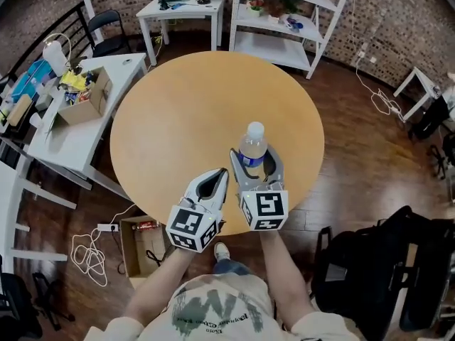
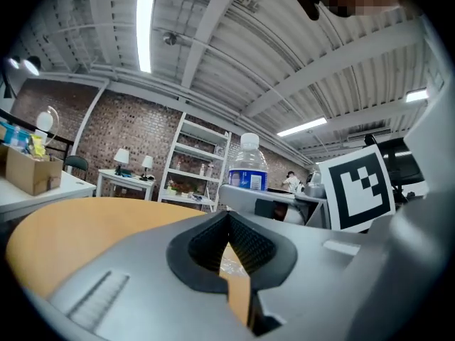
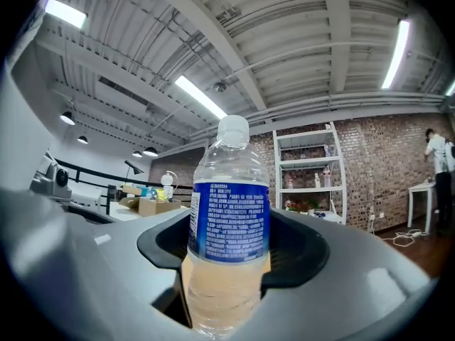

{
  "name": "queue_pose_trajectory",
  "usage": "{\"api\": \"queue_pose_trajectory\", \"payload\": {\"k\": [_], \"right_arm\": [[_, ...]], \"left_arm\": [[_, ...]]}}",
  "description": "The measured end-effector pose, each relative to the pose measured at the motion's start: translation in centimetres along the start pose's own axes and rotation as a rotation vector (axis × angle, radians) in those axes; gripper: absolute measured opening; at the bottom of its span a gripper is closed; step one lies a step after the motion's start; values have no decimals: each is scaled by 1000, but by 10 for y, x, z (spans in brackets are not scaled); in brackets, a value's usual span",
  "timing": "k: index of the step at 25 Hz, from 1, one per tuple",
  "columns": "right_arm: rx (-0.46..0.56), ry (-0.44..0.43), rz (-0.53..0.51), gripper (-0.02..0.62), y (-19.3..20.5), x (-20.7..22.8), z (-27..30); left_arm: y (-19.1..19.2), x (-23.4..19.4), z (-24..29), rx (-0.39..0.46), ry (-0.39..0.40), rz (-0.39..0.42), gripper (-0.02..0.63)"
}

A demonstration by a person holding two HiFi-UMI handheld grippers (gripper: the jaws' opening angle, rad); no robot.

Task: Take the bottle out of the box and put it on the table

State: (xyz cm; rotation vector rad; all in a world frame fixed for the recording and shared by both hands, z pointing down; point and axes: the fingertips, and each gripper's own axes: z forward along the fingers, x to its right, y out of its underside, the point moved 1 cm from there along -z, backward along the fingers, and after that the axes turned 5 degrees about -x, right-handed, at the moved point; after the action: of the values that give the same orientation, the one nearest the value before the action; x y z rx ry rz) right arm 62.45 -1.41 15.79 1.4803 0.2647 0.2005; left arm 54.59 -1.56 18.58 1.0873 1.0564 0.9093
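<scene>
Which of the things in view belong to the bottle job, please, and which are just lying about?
Job: clear plastic water bottle with blue label, right gripper clamped on it, round wooden table, open cardboard box on the floor.
Lying about: cluttered cardboard box on the white desk, white shelf unit, black bag.

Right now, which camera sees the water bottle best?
The right gripper view: the bottle fills it, upright, label clear, held by the right gripper. The head view shows it small from above; the left gripper view shows only its top.
</scene>
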Motion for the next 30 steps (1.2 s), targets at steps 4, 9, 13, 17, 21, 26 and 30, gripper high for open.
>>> {"api": "queue_pose_trajectory", "payload": {"k": [4, 9, 13, 17, 21, 26, 30], "right_arm": [[-9, 57, 8, 295, 14, 45, -1], [-17, 131, 29, 296, 43, 98, -1], [-54, 170, 57, 296, 77, 129, 1], [-97, 202, 67, 296, 111, 156, 5], [-92, 247, 91, 295, 129, 173, 6], [-89, 262, 111, 296, 141, 174, 2], [-57, 271, 123, 301, 143, 172, -4]], "left_arm": [[8, 19, 40, -33, 57, -9, -5], [24, 46, 92, -74, 110, -17, -5], [45, 52, 121, -129, 130, -34, -5], [63, 50, 141, -175, 126, -46, -5], [71, 50, 152, -199, 123, -51, -5], [78, 55, 160, -217, 136, -36, -5], [82, 57, 161, -223, 138, -38, -5]]}}
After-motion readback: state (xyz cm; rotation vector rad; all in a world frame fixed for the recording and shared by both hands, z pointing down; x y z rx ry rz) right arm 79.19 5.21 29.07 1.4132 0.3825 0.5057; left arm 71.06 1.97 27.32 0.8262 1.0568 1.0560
